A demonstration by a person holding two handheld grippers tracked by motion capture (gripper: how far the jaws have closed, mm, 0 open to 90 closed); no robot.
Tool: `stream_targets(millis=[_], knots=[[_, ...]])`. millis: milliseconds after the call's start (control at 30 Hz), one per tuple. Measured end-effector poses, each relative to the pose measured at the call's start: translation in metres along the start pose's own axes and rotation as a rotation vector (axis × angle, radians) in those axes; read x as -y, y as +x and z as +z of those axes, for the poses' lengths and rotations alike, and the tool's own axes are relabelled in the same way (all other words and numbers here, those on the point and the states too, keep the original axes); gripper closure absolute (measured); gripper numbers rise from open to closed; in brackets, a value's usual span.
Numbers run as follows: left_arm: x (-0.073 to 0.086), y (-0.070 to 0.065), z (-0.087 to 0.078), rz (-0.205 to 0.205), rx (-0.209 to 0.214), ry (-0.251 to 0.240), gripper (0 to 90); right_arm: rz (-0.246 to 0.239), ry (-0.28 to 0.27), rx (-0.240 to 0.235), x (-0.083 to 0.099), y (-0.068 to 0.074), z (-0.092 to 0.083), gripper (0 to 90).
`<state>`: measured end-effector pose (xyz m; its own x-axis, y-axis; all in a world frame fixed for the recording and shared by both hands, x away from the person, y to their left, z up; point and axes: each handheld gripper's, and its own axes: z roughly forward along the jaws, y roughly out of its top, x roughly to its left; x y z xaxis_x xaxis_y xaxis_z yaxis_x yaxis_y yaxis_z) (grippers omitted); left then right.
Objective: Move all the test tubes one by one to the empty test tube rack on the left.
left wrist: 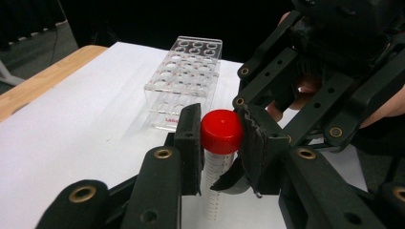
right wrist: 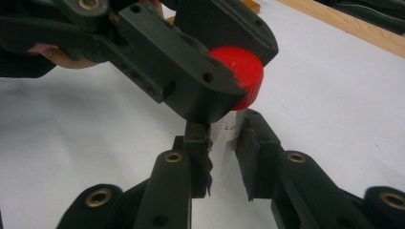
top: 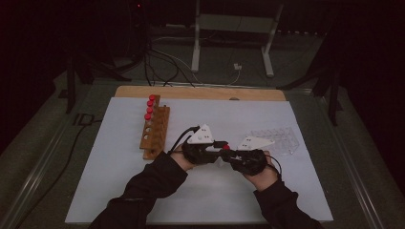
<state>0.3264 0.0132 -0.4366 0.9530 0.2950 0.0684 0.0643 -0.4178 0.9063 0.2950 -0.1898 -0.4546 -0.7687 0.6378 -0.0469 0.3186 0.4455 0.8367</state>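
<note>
A clear tube [right wrist: 228, 128] with a red cap [left wrist: 221, 130] stands upright over the white sheet, held between both grippers at mid table [top: 226, 147]. My left gripper [left wrist: 221, 143] is shut on the red cap, its pads pressing on both sides. From the opposite side my right gripper [right wrist: 224, 155] is shut on the tube's clear body just below the cap. In the right gripper view the left gripper's jaws [right wrist: 236, 71] wrap the cap from above. In the high view the left gripper [top: 219, 150] and right gripper [top: 231, 153] meet tip to tip.
A wooden rack [top: 155, 131] at the left holds several red-capped tubes [top: 149, 107] at its far end. A clear plastic rack [top: 279, 139] [left wrist: 188, 76] stands empty to the right. The white sheet [top: 119, 181] covers the table, whose wooden edge [top: 200, 92] borders the back.
</note>
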Motion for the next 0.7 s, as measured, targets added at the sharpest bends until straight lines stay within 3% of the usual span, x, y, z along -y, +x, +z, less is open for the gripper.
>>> stream_targets(millis=[300, 700], knots=[[-0.003, 0.001, 0.000, -0.003, -0.015, -0.003, 72.1, 0.011, -0.012, 0.004, 0.000, -0.002, -0.001, 72.4], [-0.010, 0.016, -0.031, -0.017, -0.085, -0.033, 72.2, 0.036, -0.055, 0.038, 0.000, -0.006, -0.008, 31.9]])
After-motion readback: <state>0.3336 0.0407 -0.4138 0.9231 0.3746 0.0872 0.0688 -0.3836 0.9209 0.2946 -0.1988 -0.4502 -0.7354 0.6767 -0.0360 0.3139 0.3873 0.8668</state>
